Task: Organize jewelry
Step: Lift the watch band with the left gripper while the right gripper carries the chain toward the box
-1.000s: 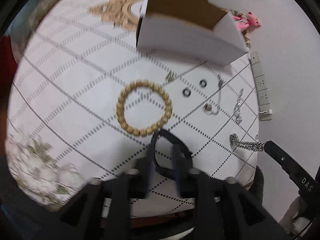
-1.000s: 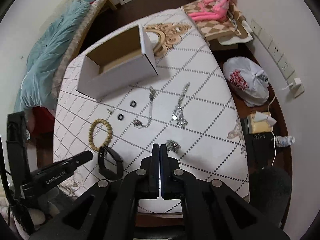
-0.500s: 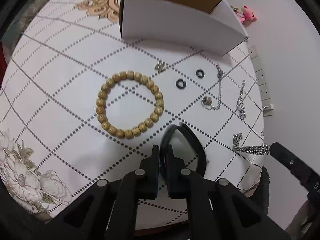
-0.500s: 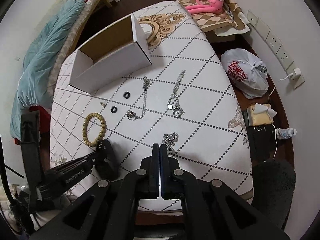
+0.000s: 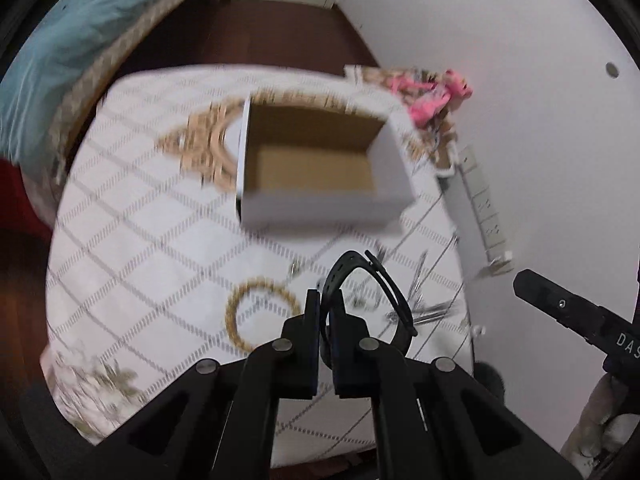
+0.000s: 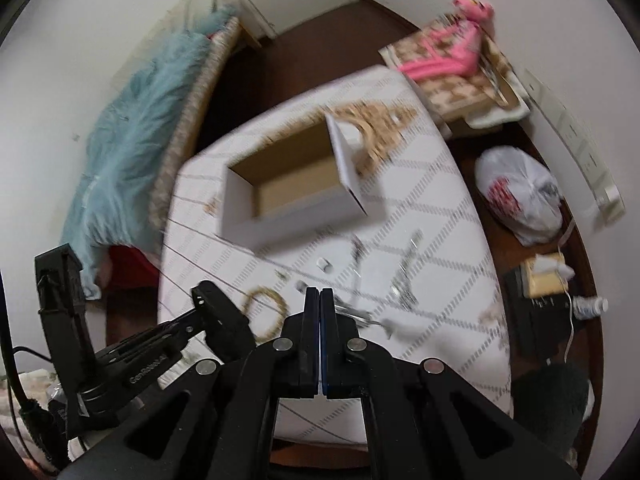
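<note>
Quilted table [image 5: 132,240], open box [image 5: 320,208], left claw [image 5: 329,300] clamping black bracelet [image 5: 384,280], right claw [image 6: 320,300] closed, empty.

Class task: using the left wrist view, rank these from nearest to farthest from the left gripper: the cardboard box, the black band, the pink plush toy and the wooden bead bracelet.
1. Black band: pinched in the left gripper, looping up to its right.
2. Wooden bead bracelet: on the tablecloth, just left of the fingertips.
3. Cardboard box: open, straight ahead, mid-table.
4. Pink plush toy: beyond the table's far right corner.
</note>
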`<state>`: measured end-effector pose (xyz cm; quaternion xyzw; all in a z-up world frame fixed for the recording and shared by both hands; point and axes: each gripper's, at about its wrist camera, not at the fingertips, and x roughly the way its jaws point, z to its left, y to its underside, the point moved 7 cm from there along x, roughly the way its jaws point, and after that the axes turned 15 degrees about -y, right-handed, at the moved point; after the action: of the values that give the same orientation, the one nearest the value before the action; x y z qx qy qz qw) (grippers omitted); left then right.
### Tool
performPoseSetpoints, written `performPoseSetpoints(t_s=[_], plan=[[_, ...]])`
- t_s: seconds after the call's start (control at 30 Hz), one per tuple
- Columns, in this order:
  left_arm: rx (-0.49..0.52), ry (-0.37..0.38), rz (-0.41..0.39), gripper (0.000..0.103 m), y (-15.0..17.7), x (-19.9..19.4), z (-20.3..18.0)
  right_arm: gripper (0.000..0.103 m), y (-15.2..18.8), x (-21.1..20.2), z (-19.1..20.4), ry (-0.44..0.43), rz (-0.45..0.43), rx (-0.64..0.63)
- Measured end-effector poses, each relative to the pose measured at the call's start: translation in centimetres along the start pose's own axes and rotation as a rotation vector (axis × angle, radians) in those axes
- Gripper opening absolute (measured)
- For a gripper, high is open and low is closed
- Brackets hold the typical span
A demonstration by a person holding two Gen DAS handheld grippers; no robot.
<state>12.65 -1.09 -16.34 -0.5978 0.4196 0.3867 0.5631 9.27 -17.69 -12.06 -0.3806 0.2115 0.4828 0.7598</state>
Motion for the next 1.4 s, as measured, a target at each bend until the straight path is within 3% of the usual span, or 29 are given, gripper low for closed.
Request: performPoseSetpoints(t_s=[0.17,0.27,0.4,0.47,0.6,0.67,0.73,0.83,0.9,0.93,1.0,1.07,1.4], plan=[[-0.006,-0.005,-0.053,0.002,-5.1,-0.5,0.5,0.000,-4.6,0.3,3.0,0.007,-0.025,-0.105],[-0.011,-0.031,-0.060,0.002,-6.1,0.4,1.0,0.000,-4.3,3.2,1.3,0.055,0.082,-0.091],[-0.012,-0.051,-0.011,0.002,-3.9,2.8,1.2,0.008,-0.7,7.3,-3.9,0.133,0.227,-0.006],[-0.004,-0.064,0.025,0.002,-2.1,4.4,1.1,0.015,0.5,8.5,-6.0,0.160,0.245,0.019],[-0.001,-0.073,0.089,0.002,0.9,7.0,0.9,0.018,2.2,10.9,-8.4,0.173,0.292,0.029],[-0.003,-0.074,0.109,0.002,1.8,7.7,0.8,0.038,2.5,11.7,-8.8,0.175,0.303,0.011],[-0.005,-0.075,0.120,0.002,2.3,8.1,0.8,0.046,2.7,12.4,-8.8,0.179,0.310,-0.018],[-0.007,-0.077,0.126,0.002,2.5,8.2,0.9,0.046,3.2,13.8,-9.3,0.221,0.328,-0.039],[-0.006,-0.079,0.127,0.002,2.5,8.3,0.9,0.038,3.5,14.5,-9.1,0.240,0.339,-0.062],[-0.007,-0.079,0.129,0.002,2.5,8.4,1.0,0.019,3.3,14.4,-8.8,0.265,0.323,-0.087],[-0.007,-0.081,0.130,0.002,2.6,8.4,1.1,0.014,3.5,14.5,-8.7,0.245,0.307,-0.075],[-0.005,-0.083,0.127,0.002,2.5,8.2,1.2,0.000,3.3,13.9,-8.4,0.238,0.277,-0.083],[0.000,-0.039,0.048,0.002,0.2,4.4,1.0,0.000,0.1,9.0,-4.2,0.085,0.153,-0.058]])
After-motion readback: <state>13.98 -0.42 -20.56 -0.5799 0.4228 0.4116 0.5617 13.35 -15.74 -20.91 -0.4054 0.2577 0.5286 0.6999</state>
